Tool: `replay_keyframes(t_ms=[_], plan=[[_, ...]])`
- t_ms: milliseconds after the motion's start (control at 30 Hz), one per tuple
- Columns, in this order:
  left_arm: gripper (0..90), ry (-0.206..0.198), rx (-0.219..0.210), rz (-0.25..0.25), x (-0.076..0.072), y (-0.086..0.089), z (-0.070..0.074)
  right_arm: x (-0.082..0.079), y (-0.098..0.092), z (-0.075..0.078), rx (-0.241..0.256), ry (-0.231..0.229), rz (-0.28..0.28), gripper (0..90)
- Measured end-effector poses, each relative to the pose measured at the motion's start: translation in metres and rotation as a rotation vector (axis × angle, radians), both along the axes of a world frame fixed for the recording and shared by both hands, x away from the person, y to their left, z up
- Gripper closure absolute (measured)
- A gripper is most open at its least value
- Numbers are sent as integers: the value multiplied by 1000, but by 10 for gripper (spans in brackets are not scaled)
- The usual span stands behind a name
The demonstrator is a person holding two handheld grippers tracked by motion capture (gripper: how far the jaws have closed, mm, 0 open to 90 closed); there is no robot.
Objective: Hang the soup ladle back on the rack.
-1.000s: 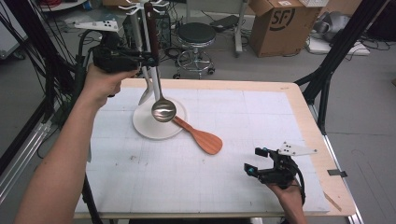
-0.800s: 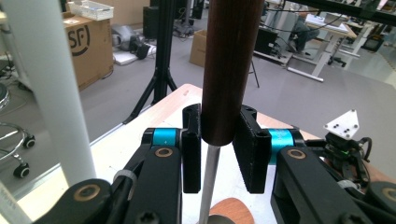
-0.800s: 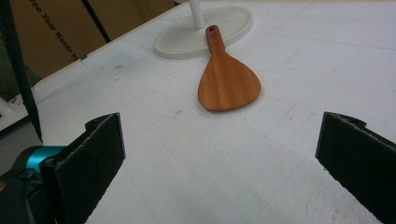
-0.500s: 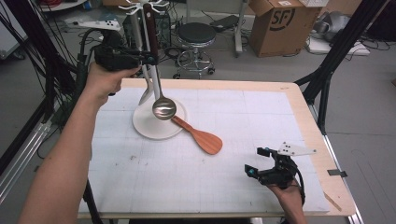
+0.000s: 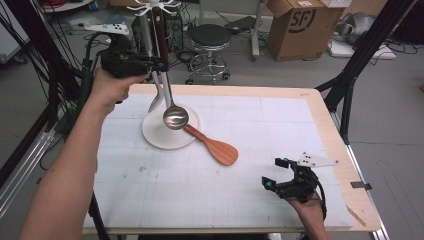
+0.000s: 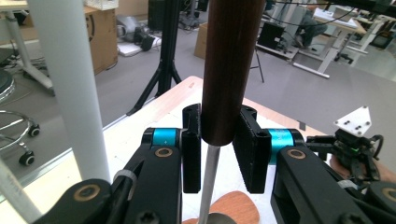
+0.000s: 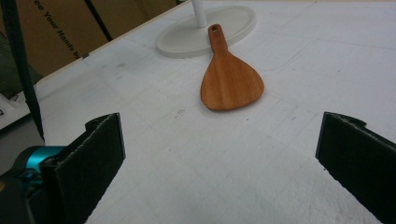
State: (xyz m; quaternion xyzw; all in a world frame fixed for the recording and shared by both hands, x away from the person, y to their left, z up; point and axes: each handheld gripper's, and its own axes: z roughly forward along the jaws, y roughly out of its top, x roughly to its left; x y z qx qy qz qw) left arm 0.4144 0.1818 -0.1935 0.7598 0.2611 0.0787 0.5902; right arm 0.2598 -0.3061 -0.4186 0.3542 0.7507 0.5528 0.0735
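Note:
A ladle [image 5: 175,118] with a dark wooden handle [image 6: 231,70] and a steel bowl hangs upright beside the white pole [image 5: 146,35] of a hook stand. My left gripper [image 5: 159,62] is shut on the handle's lower end [image 6: 219,144], high above the stand's round base [image 5: 155,132]. The ladle's bowl hovers over that base. A wooden spatula [image 5: 220,150] lies flat on the table with its handle tip resting on the base [image 7: 233,21]. Near the front right, my right gripper [image 5: 273,173] rests open and holds nothing, its jaws facing the spatula [image 7: 231,81].
The white foam mat [image 5: 250,200] covers most of the wooden table. Beyond the far edge stand a stool [image 5: 210,37] and a cardboard box [image 5: 295,25]. Black tripod legs [image 5: 350,75] rise at the right corner.

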Motion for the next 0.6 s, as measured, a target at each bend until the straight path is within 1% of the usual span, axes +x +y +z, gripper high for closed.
replay_keyframes(t_ms=[200,300,433,600], plan=[[735,9,-13,18,3,4,-1,0,0,0,1,5,0,4],[733,15,-4,37,4,4,-2,0,0,-1,0,3,1,4],[734,29,11,51,7,5,-4,1,1,-1,1,1,6,5],[730,34,7,67,9,7,-5,0,1,-1,1,0,13,4]])
